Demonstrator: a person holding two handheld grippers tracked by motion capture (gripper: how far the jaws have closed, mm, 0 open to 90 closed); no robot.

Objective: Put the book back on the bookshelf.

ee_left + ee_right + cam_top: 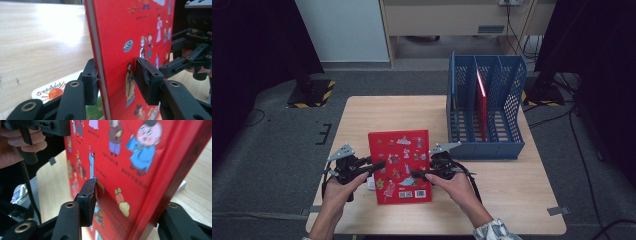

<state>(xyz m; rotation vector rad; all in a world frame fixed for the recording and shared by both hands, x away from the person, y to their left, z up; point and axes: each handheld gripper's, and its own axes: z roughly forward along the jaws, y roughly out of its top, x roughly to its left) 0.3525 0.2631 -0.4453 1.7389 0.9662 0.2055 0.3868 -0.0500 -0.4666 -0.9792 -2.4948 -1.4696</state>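
Book (pixel 400 165) is what I hold now, a red one with cartoon figures, between my two grippers over the near middle of the table (pixel 377 107). The left gripper (pixel 374 166) takes its left long edge and the right gripper (pixel 418 173) its right long edge. The long axis of the book runs away from me, toward the far side.

The blue file rack (pixel 486 107) stands to the far right, so the book must travel forward and to the right, and the right hand is the nearer one to it. One red book (pixel 482 102) already stands upright in a middle slot; the slots beside it look free.

In the left gripper view the jaws are closed on the cover (pixel 130 37), one pad on each face. In the right gripper view one pad (pixel 87 200) presses the printed face; the other side is hidden behind the spine, but I judge it grips too. The left gripper view also shows a small printed card (pixel 51 91) lying on the table under the book.
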